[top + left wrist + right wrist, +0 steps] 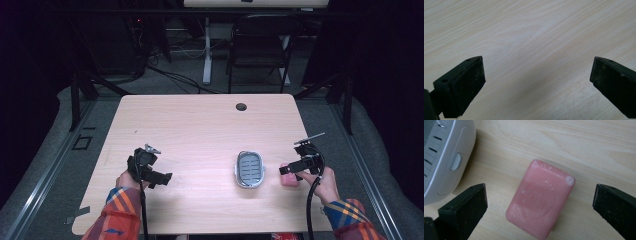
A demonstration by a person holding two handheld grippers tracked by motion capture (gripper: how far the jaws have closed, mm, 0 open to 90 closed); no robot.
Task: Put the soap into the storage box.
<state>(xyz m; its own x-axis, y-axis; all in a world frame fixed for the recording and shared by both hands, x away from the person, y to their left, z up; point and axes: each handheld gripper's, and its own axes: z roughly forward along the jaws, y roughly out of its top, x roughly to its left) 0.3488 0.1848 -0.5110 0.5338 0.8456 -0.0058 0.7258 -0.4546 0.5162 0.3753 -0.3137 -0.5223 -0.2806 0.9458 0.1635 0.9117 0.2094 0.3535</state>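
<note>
Pink soap bar lying on a pale wood bench, framed by the right gripper's spread fingers.

The left gripper [162, 178] hangs over bare bench [200, 125], a pale laminate with fine streaky grain; its blunt black fingers [466, 85], faced with scuffed matte pads, stand wide apart and hold nothing. Near the middle sits a soap dish [249, 169], an oval of smooth grey-white plastic with a slotted darker insert and rounded rim. Just to its right lies the soap [540, 198], a rounded rectangular pink bar, waxy, with whitish chalky patches and a faint oval stamp on top, flat on the wood and apart from the dish. The right gripper [540, 207] is above it, fingers [465, 210] wide open either side, not touching it.
</note>
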